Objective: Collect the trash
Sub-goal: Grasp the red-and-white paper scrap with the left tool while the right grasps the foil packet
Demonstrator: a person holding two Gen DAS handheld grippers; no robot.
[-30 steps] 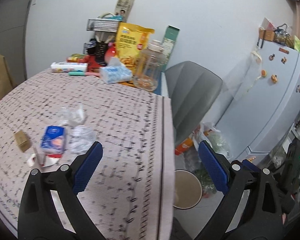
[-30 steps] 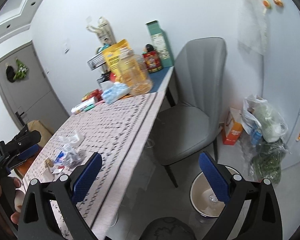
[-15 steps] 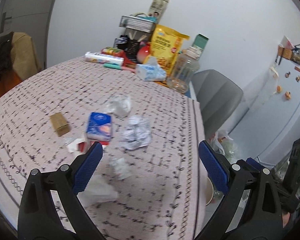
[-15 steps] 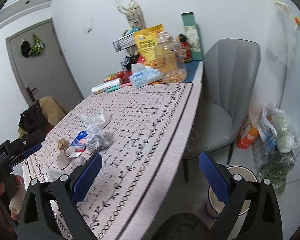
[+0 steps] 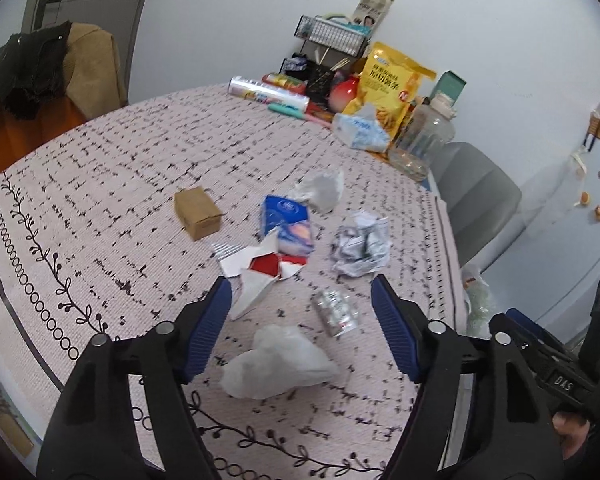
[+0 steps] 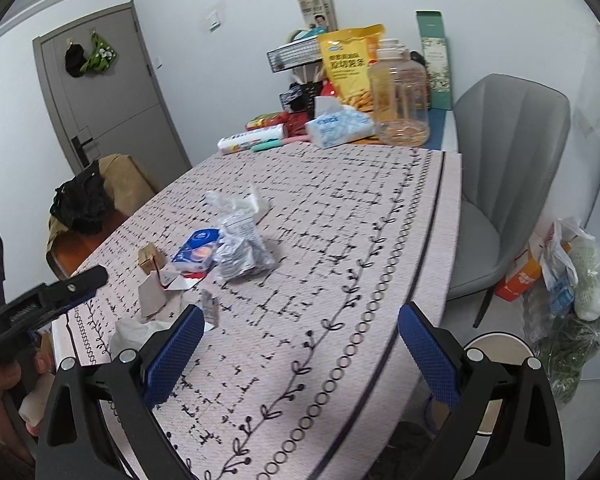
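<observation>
My left gripper [image 5: 300, 320], jaws just narrowing but empty, hung over the crumpled white tissue [image 5: 278, 364] near the table's [image 5: 100, 168] edge; my right gripper [image 6: 300, 352], spread wide, was farther.

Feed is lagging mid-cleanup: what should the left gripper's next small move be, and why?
Probably ease the left gripper down onto the crumpled white tissue. It is the nearest scrap, lying between the jaws, which have just been closing but grip nothing yet.

The bin [image 6: 496, 344] sits mostly hidden behind the right tongs [image 6: 300, 344], perhaps empty.
</observation>
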